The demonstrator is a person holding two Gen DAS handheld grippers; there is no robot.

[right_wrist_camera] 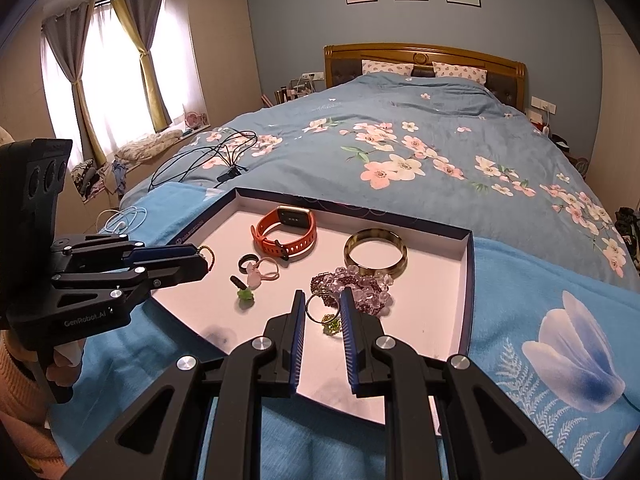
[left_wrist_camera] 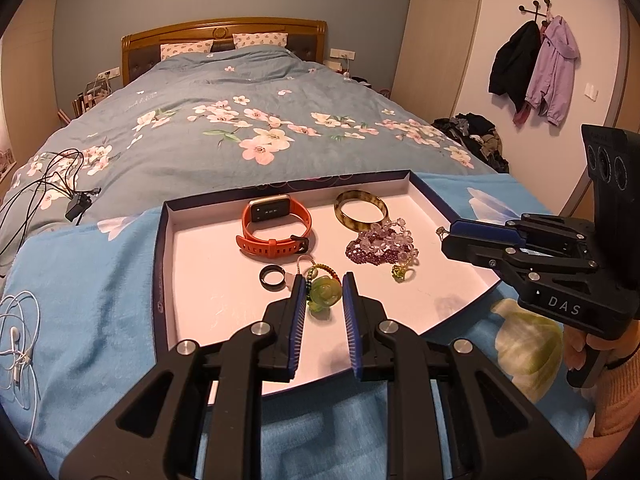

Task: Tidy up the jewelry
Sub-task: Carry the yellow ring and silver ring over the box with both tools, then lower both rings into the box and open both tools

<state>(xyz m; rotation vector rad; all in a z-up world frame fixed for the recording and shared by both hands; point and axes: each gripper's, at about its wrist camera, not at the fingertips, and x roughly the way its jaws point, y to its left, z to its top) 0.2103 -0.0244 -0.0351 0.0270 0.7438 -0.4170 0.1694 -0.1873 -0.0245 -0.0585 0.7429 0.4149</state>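
Left claw [left_wrist_camera: 323, 284] part open, hovering low over the tray [left_wrist_camera: 200, 280]; the green charm [left_wrist_camera: 325, 295] sits between its fingers [left_wrist_camera: 298, 304], contact not clear, its beaded loop [left_wrist_camera: 320, 269] running ahead of the tips. Black ring [left_wrist_camera: 273, 276] just left of the claw. Orange watch [left_wrist_camera: 275, 227] ahead, past the ring. Bangle [left_wrist_camera: 361, 208] ahead and to the right, touching the purple bead heap [left_wrist_camera: 380, 245], which lies right of the claw. Small green ring [left_wrist_camera: 400, 272] just this side of the heap.

Right claw [right_wrist_camera: 323, 304] also part open, nothing gripped; a thin metal ring [right_wrist_camera: 316, 307] and the green piece [right_wrist_camera: 331, 323] lie between its fingers [right_wrist_camera: 348, 320] on the tray floor. Bead heap [right_wrist_camera: 352, 286] directly ahead of the tips, crowding that spot; bangle [right_wrist_camera: 375, 253] beyond it. Pink charm [right_wrist_camera: 256, 276] and another small green bit [right_wrist_camera: 245, 295] off to its left.

From the left view, the right claw seems to hang over the tray's right rim.

Tray sits on a light blue blanket [left_wrist_camera: 100, 300] at the foot of the bed [left_wrist_camera: 240, 120]. White earphones [left_wrist_camera: 18, 336] far left on the blanket, black cables [left_wrist_camera: 52, 184] further up. Coats [left_wrist_camera: 536, 68] hang on the wall to the right.
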